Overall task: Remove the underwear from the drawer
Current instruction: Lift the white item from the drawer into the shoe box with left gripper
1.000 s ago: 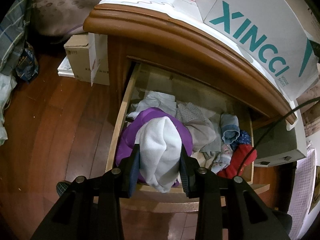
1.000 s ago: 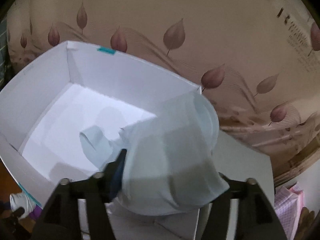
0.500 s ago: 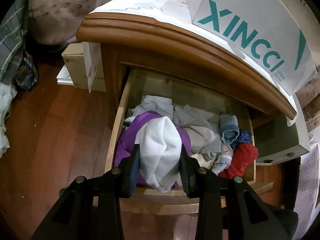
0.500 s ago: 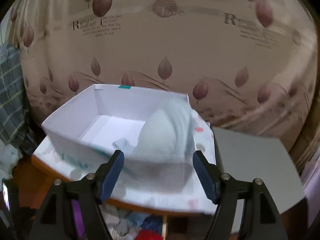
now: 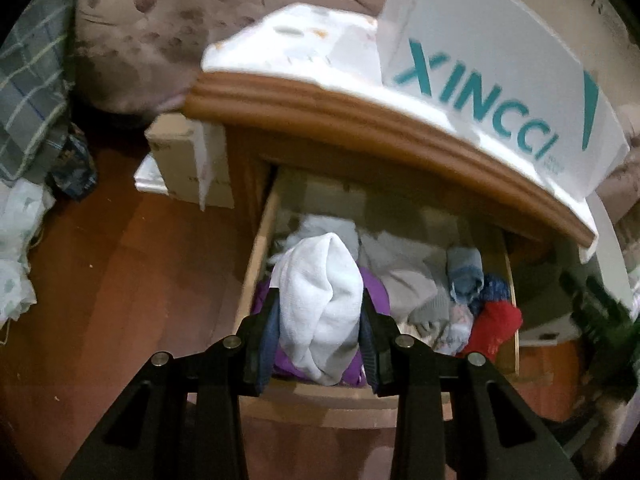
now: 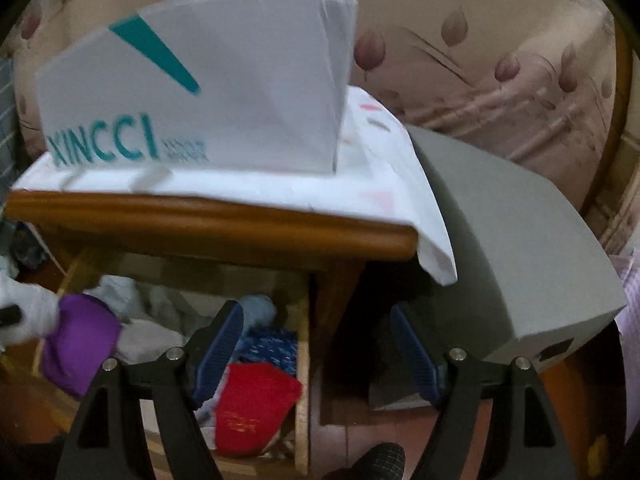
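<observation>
Currently left gripper [image 5: 320, 332] pinches white underwear [image 5: 320, 304] above drawer [image 5: 256, 264]; right gripper [image 6: 316, 352] spread, empty. Loose folds may snag the purple garment [image 5: 376, 292].

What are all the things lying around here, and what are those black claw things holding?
White garment: one, white, pinched in the left claw above the drawer.
Drawer: one, light wood, pulled open, full of clothes.
Purple garment: one, drawer's left.
Red garment: one, drawer's front right.
XINCCI box: one, white with teal print, on the cabinet top.
Cabinet: one, brown wood.
Cardboard box: one, on the floor.
Left gripper: black, shut on cloth.
Right gripper: black, open, empty.
</observation>
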`<state>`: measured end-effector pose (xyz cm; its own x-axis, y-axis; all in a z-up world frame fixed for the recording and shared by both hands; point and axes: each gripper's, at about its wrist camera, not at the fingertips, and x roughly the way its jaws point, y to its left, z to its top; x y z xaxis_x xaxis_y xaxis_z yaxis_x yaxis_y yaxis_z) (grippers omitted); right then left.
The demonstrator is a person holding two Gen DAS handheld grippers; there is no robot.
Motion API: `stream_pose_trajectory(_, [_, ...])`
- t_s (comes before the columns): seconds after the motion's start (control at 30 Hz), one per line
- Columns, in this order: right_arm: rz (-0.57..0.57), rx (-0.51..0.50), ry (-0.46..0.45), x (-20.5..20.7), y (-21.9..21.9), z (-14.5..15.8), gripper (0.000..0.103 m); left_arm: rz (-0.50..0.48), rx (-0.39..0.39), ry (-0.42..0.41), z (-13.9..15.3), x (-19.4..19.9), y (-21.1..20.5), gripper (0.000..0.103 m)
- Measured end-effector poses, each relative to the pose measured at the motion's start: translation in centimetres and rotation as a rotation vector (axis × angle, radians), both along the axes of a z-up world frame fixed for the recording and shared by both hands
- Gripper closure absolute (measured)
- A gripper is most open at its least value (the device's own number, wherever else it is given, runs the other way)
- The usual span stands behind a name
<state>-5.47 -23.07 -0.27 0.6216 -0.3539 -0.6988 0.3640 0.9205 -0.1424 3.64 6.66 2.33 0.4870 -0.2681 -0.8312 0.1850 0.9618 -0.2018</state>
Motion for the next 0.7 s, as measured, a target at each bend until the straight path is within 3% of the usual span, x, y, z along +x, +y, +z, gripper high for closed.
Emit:
stream_pose_trajectory(0.27, [-0.042,-0.012,0.038,0.8,-1.6,-0.8,0.025,-0.016,0.002,-0.052,3.7,-1.4,0.0,0.071])
stream_pose_trajectory(0.37, [-0.058,0.020,0.072,0.8,-2.0,-1.5,0.025,-0.029,0.007,-0.092,6.6,-1.9,-0.3,0.071])
stream_pose_trajectory(0.5, [-0.052,0.125,0.140,0.9,-3.0,-2.9,0.025,-0.047,-0.019,-0.176,12.7,-1.9,-0.3,0.071])
stream_pose_trajectory(0.7, [-0.073,0.189,0.143,0.3,-3.9,-3.1,0.025,-0.095,0.042,-0.340,21.7,-0.1,-3.3,0.071])
